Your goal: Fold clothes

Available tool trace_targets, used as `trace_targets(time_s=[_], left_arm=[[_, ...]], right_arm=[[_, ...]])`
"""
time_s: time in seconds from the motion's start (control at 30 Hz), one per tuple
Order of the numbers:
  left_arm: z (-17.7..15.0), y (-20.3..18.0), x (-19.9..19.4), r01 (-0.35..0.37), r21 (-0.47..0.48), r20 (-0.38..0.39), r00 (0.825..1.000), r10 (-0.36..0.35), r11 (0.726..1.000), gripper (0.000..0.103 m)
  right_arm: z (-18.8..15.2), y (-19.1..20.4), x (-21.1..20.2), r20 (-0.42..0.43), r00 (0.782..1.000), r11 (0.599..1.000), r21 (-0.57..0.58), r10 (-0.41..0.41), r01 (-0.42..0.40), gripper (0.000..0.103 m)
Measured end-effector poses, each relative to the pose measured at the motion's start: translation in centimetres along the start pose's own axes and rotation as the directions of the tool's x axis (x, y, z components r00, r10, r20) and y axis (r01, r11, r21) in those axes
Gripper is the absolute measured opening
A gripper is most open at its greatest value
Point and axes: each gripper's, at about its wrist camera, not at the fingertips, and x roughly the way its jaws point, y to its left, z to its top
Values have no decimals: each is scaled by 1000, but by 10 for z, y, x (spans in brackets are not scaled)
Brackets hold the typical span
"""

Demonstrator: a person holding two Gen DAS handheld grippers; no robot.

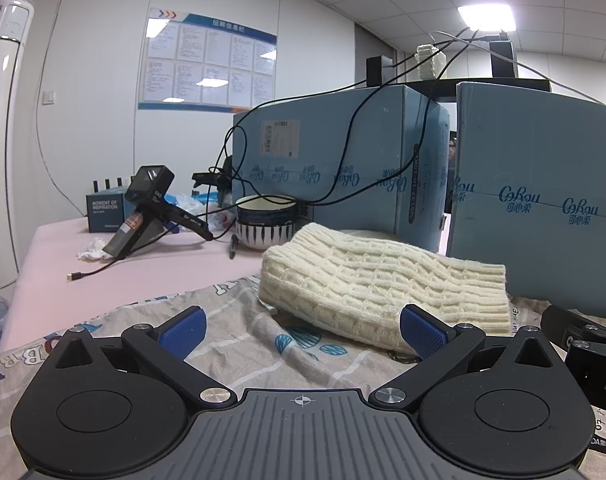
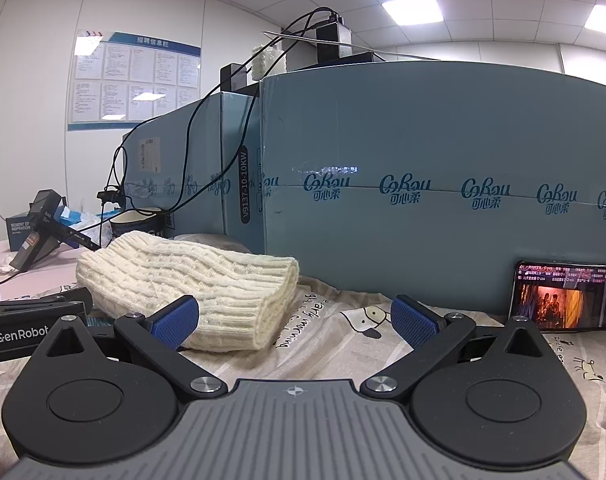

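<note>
A folded cream knit sweater lies on a beige printed cloth spread over the table. It also shows in the right wrist view on the same cloth. My left gripper is open and empty, just in front of the sweater's near edge. My right gripper is open and empty, its left pad beside the sweater's near right corner. The right gripper's body shows at the right edge of the left wrist view, and the left gripper's body at the left of the right wrist view.
Two tall blue cardboard boxes stand right behind the sweater, with black cables draped over them. A phone with a lit screen leans on the right box. A striped bowl, a spare gripper device and a pen lie on the pink table.
</note>
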Motion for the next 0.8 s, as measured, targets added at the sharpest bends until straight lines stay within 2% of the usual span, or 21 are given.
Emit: trace_targets(time_s=[0.8], left_arm=[[-1,-1,-2,-29,6,16,999,29,1000,103]], right_arm=[[-1,0,-1,0,1000,1000,2,-1,1,103]])
